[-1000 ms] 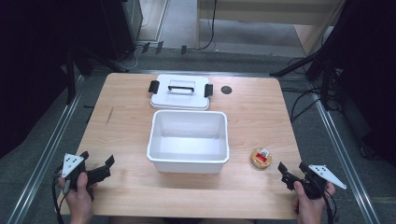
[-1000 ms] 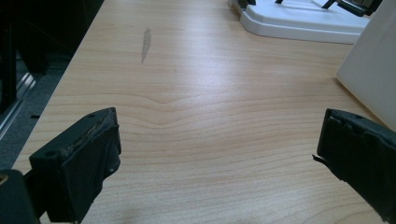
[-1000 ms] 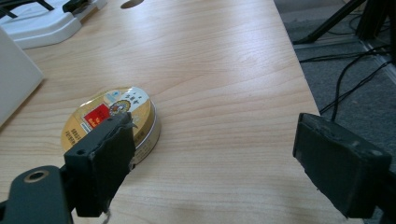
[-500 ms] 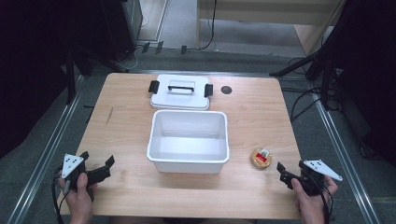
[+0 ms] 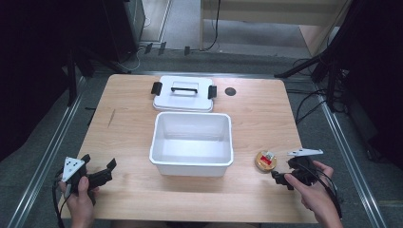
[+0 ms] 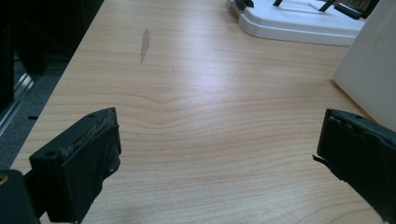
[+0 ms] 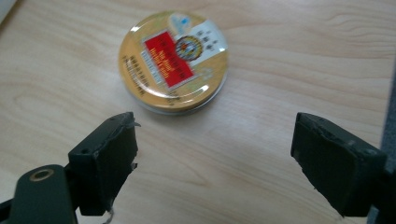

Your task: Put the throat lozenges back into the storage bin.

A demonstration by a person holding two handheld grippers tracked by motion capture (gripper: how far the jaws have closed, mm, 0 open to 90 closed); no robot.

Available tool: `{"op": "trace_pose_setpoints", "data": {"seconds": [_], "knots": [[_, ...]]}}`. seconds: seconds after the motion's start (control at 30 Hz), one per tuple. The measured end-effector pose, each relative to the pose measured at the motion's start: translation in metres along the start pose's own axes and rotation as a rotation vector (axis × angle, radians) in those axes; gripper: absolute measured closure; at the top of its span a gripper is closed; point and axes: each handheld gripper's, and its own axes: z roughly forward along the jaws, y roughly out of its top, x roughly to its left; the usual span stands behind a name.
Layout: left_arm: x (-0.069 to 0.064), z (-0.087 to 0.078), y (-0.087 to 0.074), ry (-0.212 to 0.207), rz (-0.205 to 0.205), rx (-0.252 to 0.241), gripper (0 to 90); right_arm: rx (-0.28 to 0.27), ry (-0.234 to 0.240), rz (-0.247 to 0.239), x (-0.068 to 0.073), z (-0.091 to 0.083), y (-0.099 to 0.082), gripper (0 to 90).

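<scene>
The round tin [image 7: 173, 61] is flat and gold-coloured, with a red label panel and a white-and-blue emblem on its lid. It lies on the desk [image 5: 266, 118] near the right edge, toward the near right corner, just right of the white tub [image 5: 192, 142].

The right gripper [image 5: 281, 176] sits just beside the tin on its near side, jaws spread and apart from it; bare wood lies between them.

The left gripper [image 5: 100, 172] rests at the near left corner, jaws spread over bare wood.

The white lid [image 5: 184, 93] with black handle and clips lies behind the tub toward the far edge. A dark round spot [image 5: 230, 91] sits right of the lid.
</scene>
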Motion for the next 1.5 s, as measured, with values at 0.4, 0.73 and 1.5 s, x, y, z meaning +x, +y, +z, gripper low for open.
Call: {"op": "trace_pose_setpoints", "data": {"seconds": [0.4,0.73,1.5], "knots": [[0.0,0.0,0.0,-0.001,-0.003,0.001,0.0,0.323,-0.001,-0.068,0.018,0.016,0.046,11.2],[0.001,0.0,0.0,-0.006,-0.007,-0.001,0.0,0.428,-0.007,-0.03,0.027,0.033,0.077,9.3],[0.001,0.0,0.0,-0.009,-0.006,-0.001,0.0,0.48,-0.033,0.035,0.027,0.062,0.084,20.4]]}}
